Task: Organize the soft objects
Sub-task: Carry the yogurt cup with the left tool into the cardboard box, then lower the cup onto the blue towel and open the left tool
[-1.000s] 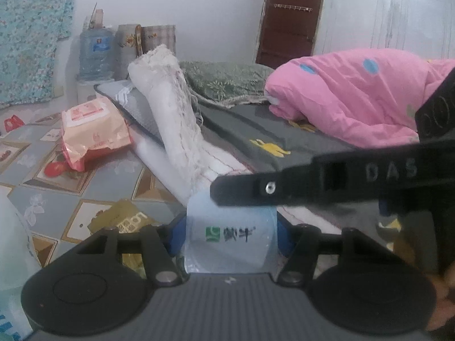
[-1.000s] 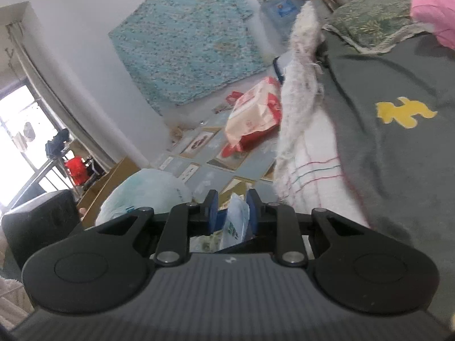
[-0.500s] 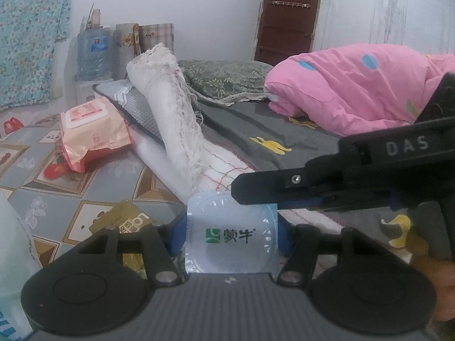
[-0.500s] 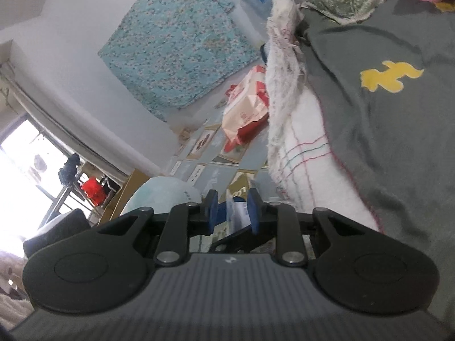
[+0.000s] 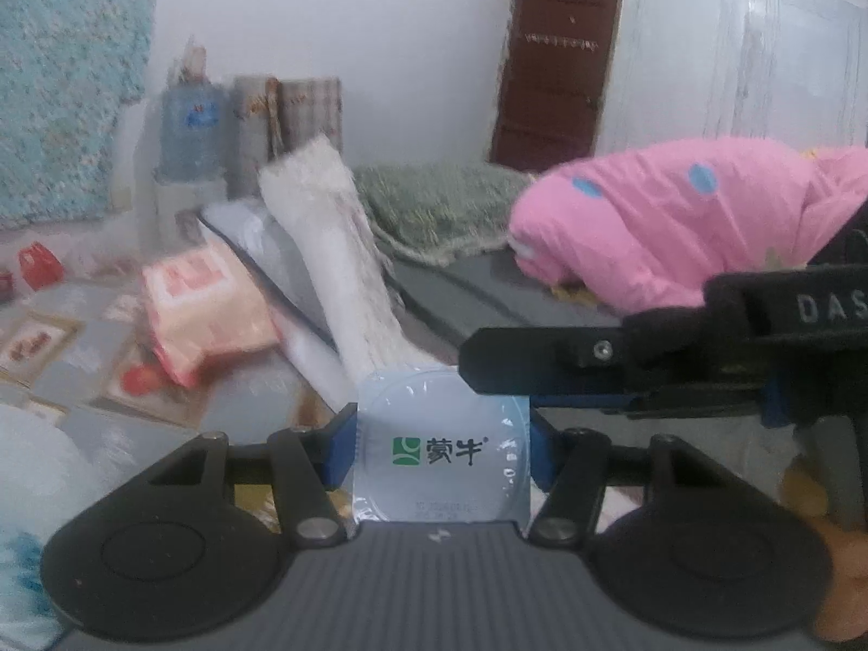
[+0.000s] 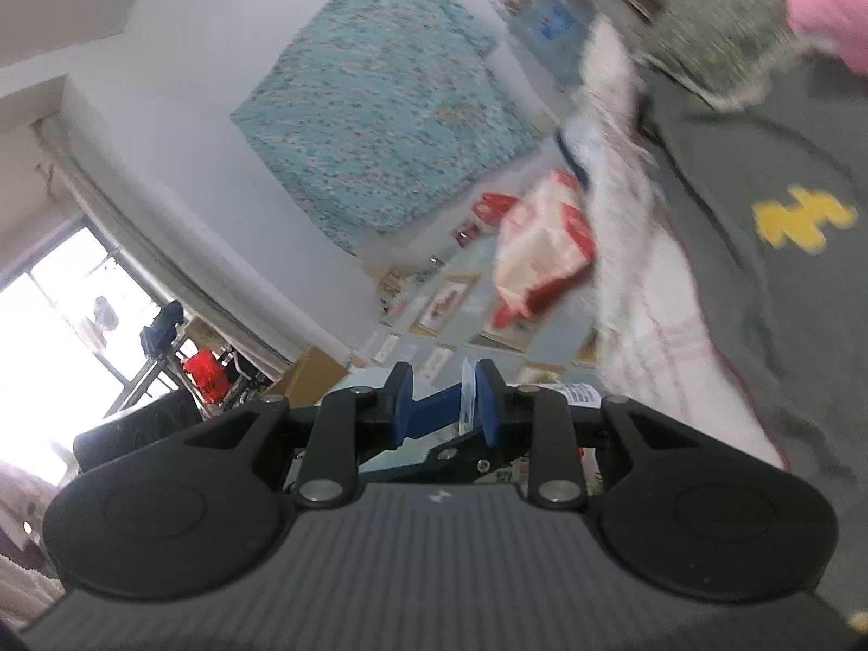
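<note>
Left wrist view: my left jaws [image 5: 442, 447] clamp a pale blue milk pouch [image 5: 440, 447] by its two sides, low in the middle, above the patterned floor [image 5: 70, 380]. My right gripper [image 5: 624, 358] reaches across from the right, over the pouch's upper corner. Behind lie a pink quilt [image 5: 667, 228] and a white rolled cloth [image 5: 336, 249].

Right wrist view: my right jaws [image 6: 442, 401] are opening, with the pouch's thin edge [image 6: 465, 399] between the blue pads, close against the right one.

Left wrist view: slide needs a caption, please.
Left gripper holds a sealed yogurt cup; right gripper reaches across.
</note>
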A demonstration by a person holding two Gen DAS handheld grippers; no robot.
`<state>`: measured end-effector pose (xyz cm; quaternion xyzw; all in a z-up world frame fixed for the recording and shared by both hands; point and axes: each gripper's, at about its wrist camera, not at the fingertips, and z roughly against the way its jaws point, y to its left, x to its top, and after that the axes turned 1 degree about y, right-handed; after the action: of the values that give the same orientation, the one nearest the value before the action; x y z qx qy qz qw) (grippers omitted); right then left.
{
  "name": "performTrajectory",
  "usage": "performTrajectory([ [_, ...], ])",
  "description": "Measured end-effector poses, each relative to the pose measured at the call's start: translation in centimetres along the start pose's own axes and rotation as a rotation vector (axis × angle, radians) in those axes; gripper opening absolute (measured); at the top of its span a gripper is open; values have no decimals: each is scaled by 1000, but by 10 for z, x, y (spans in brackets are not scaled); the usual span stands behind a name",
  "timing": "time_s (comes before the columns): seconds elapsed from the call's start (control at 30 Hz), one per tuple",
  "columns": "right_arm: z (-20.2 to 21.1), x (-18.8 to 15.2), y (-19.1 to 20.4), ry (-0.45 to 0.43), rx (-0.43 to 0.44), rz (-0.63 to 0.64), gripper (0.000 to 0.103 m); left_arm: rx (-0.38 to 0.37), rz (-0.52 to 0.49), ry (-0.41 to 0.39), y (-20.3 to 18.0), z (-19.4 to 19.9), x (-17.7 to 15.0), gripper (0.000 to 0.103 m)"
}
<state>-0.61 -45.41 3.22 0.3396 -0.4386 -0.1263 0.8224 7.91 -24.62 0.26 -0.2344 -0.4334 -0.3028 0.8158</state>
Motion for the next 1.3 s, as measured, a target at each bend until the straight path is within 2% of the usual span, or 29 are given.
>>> performTrajectory([
  [0.13, -5, 4, 35, 9, 42, 67, 25, 66, 11, -24, 13, 36, 9, 61],
  [0.23, -24, 5, 65, 50, 93, 83, 25, 131, 22, -33, 36, 70, 10, 61],
  [0.4, -77, -2, 127, 153, 240, 137, 25, 259, 99, -48, 90, 141, 7, 61],
  [0.53, -136, -14, 183, 274, 394, 160, 26, 416, 135, -28, 135, 200, -2, 61],
  [0.7, -230, -48, 254, 507, 540, 162, 33, 581, 291, 87, 206, 252, -28, 61],
  [0.77, -263, -66, 276, 591, 557, 166, 33, 642, 341, 131, 229, 262, -43, 61],
  [0.83, -293, -82, 292, 669, 549, 175, 34, 667, 390, 184, 254, 265, -58, 61],
  [0.97, -334, -112, 306, 800, 468, 200, 34, 606, 523, 310, 301, 264, -85, 61],
  [1.03, -339, -111, 303, 800, 444, 199, 34, 611, 544, 367, 317, 259, -97, 61],
  [1.2, -331, -78, 287, 725, 430, 194, 34, 655, 489, 527, 335, 244, -123, 61],
  [1.3, -322, -69, 278, 685, 415, 208, 34, 637, 485, 511, 336, 249, -121, 61],
])
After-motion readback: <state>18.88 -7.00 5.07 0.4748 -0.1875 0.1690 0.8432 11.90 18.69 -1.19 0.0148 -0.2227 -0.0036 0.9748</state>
